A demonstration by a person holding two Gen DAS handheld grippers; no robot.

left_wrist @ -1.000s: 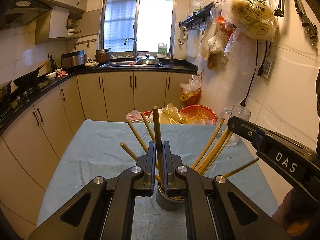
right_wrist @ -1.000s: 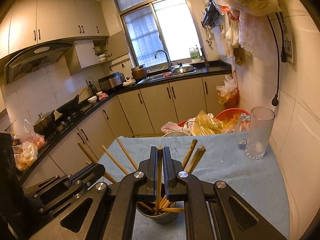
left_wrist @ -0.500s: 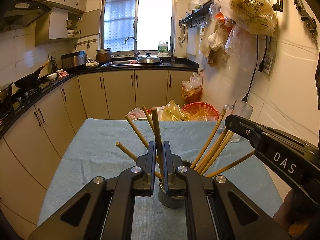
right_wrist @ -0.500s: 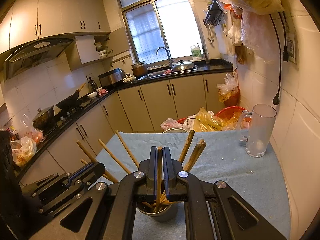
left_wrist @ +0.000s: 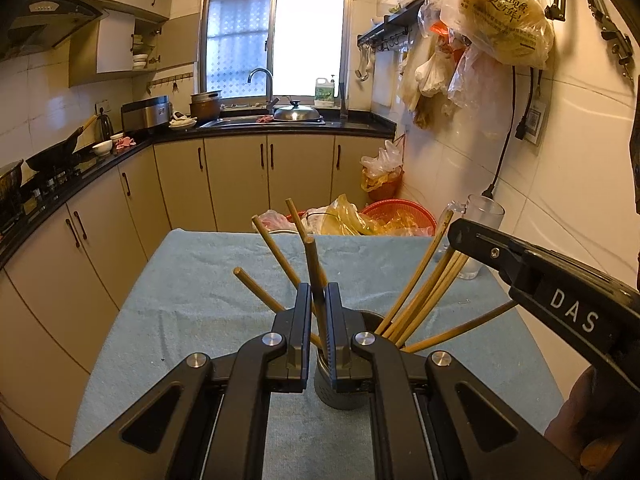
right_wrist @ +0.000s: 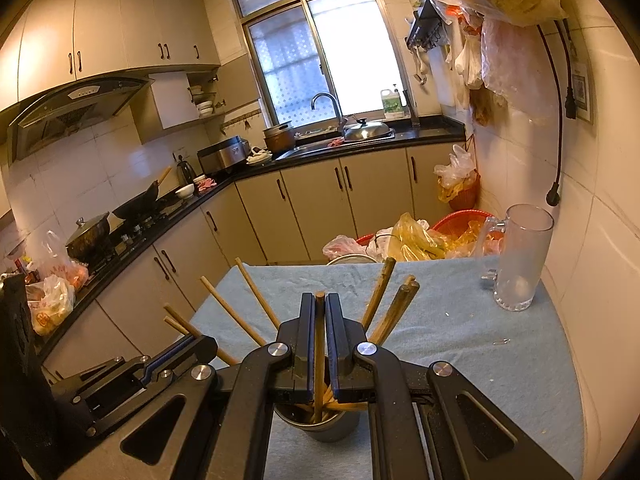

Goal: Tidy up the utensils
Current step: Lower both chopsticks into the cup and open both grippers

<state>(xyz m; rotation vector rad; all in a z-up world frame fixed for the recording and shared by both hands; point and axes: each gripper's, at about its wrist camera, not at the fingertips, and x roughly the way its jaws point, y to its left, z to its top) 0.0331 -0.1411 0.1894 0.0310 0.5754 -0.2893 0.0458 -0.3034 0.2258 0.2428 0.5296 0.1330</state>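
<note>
On the blue cloth point(left_wrist: 192, 304) stood the cup point(left_wrist: 340, 390), chopsticks point(left_wrist: 416, 300) fanned inside it. Your left gripper point(left_wrist: 319, 300) was clamped on one dark chopstick point(left_wrist: 314, 264) above the cup. Your right gripper point(right_wrist: 319, 312) gripped an upright chopstick point(right_wrist: 319, 356) reaching into the cup. A mug point(right_wrist: 520, 256) stood well apart.

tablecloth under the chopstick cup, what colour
The tablecloth is light blue, clearest in the right wrist view.
</note>
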